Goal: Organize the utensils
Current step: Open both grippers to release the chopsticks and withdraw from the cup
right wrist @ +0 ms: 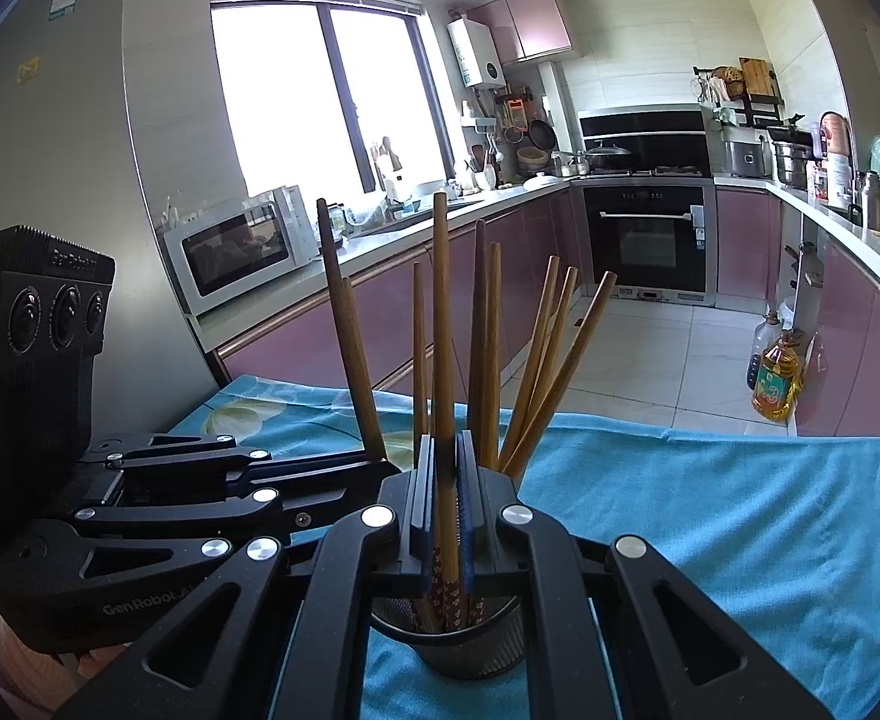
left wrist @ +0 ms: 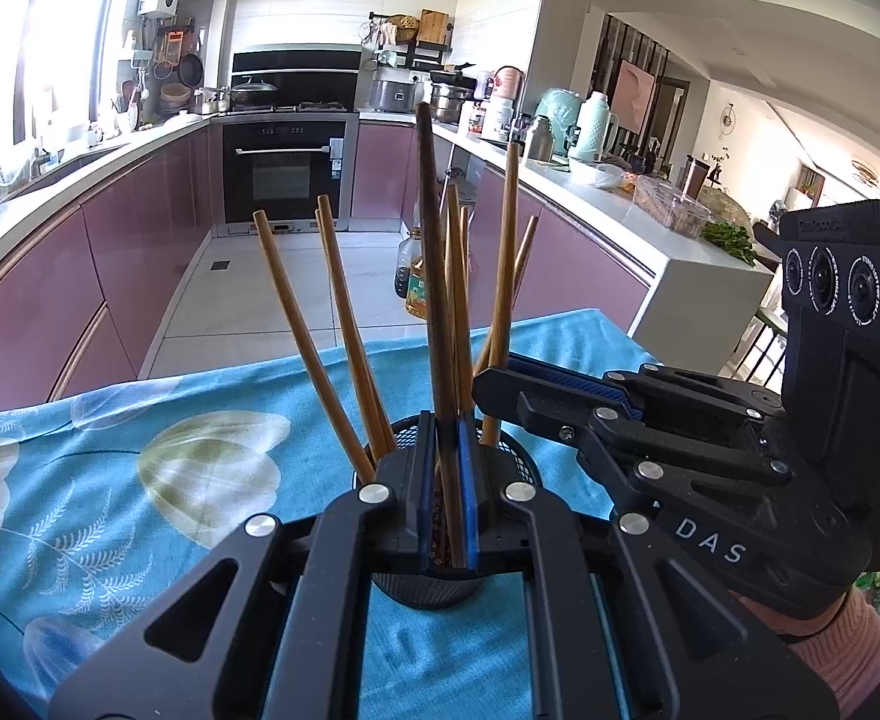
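A black mesh holder [left wrist: 428, 591] stands on a blue floral cloth [left wrist: 140, 510] and holds several wooden chopsticks upright. My left gripper [left wrist: 447, 438] is shut on a dark chopstick [left wrist: 431, 228] that stands in the holder. My right gripper [right wrist: 445, 450] is shut on a light brown chopstick [right wrist: 441, 300] that also stands in the holder [right wrist: 469, 648]. The right gripper also shows in the left wrist view [left wrist: 493, 384], coming in from the right. The left gripper also shows in the right wrist view [right wrist: 389, 468], coming in from the left, pinching the dark chopstick [right wrist: 341, 324].
The clothed table [right wrist: 739, 540] ends a short way behind the holder. Beyond it are tiled floor, oil bottles [right wrist: 775, 378], pink cabinets, an oven [left wrist: 284, 171] and a microwave [right wrist: 236, 252]. A white counter end [left wrist: 697, 294] stands at the right.
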`<state>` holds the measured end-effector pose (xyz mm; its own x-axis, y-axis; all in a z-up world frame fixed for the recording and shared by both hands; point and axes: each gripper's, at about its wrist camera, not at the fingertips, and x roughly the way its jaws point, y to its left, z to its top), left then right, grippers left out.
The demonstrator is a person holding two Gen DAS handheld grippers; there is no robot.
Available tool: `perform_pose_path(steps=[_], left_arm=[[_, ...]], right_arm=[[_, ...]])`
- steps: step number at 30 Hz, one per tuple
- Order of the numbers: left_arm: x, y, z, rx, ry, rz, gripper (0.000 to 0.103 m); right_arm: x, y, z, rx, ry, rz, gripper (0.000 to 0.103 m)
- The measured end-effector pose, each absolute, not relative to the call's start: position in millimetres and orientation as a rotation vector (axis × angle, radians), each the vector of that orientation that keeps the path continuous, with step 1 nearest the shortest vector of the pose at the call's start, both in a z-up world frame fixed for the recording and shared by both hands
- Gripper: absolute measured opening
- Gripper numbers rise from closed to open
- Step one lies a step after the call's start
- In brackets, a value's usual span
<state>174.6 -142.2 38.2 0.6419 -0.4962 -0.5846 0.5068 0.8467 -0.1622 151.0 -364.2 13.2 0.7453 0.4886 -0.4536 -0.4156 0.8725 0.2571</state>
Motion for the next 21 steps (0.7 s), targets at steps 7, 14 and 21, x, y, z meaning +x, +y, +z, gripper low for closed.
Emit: perform_pose_path(steps=[7,14,21], left_arm=[[179.7,-143.3,35.7,0.017,0.668,-0.563,0.008],[186.3,-144.3,31.8,0.019,0.681,-0.557,0.009],[189.9,-145.4,27.6,0.018,0.692,-0.557,0.009]], right_arm=[[156.8,-364.2,11.7,0.157,0.549,0.494,0.006],[163.4,-364.3,9.1,0.18,0.565,0.489,0.006],[166.4,-364.8,7.1,0.189,0.572,0.488,0.006]])
